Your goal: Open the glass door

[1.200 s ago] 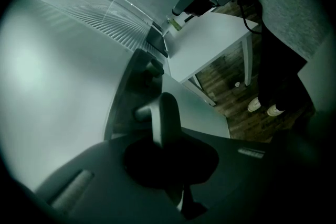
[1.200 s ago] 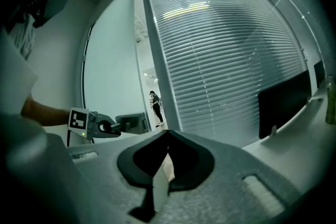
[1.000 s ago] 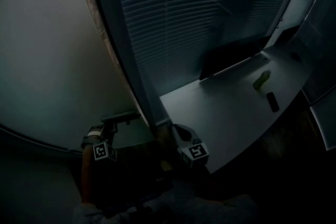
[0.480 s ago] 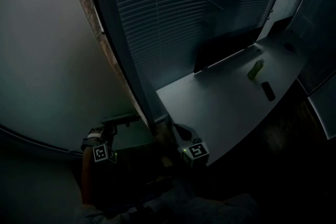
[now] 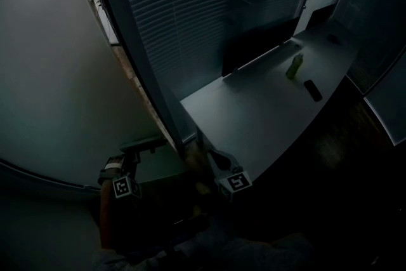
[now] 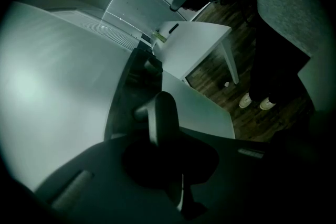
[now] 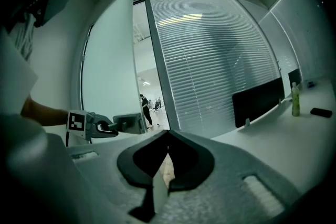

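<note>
Lower end of door handle lost in shadow at the jaws. Dark item on bench too small to identify. Glass door cut off top and left.

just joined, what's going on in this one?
A person has the left gripper on the frosted glass door, its jaws shut on the door handle. The door stands ajar, and a lit corridor shows through the gap. The right gripper hangs by the near end of a white desk, jaws together and holding nothing.
</note>
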`<state>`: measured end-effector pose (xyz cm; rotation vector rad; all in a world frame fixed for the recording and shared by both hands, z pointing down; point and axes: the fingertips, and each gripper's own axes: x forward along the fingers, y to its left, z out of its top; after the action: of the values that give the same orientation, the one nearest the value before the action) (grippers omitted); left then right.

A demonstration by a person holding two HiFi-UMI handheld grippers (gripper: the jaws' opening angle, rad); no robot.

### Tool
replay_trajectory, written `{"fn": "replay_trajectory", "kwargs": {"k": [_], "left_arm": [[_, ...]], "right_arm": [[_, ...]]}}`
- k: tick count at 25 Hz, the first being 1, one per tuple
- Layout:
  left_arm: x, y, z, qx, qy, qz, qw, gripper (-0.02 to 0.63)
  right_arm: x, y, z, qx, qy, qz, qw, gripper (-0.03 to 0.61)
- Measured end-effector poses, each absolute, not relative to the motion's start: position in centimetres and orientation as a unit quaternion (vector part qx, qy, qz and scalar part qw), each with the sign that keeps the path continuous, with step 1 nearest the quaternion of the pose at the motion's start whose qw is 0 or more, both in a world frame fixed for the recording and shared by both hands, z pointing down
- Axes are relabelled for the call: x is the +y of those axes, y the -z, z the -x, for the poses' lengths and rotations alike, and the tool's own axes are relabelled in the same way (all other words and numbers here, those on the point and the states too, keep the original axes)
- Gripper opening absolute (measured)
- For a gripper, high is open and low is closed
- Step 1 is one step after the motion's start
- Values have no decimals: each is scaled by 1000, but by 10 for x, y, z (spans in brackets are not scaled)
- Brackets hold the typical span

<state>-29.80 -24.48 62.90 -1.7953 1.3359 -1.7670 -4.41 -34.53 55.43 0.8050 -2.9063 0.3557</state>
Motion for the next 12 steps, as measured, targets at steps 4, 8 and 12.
{"fn": "replay_trajectory", "kwargs": {"k": [4, 8, 12], "left_arm": [[-232, -635, 289, 457, 611, 628, 153, 0], [-220, -641, 285, 454, 610, 629, 164, 0], [-203, -637, 274, 448, 607, 635, 164, 0]], "right_arm": [[-321, -560, 24, -950, -119, -286, 48, 2], [-301, -567, 8, -944, -119, -305, 44, 2], [-281, -562, -12, -937, -122, -324, 41, 2]]}}
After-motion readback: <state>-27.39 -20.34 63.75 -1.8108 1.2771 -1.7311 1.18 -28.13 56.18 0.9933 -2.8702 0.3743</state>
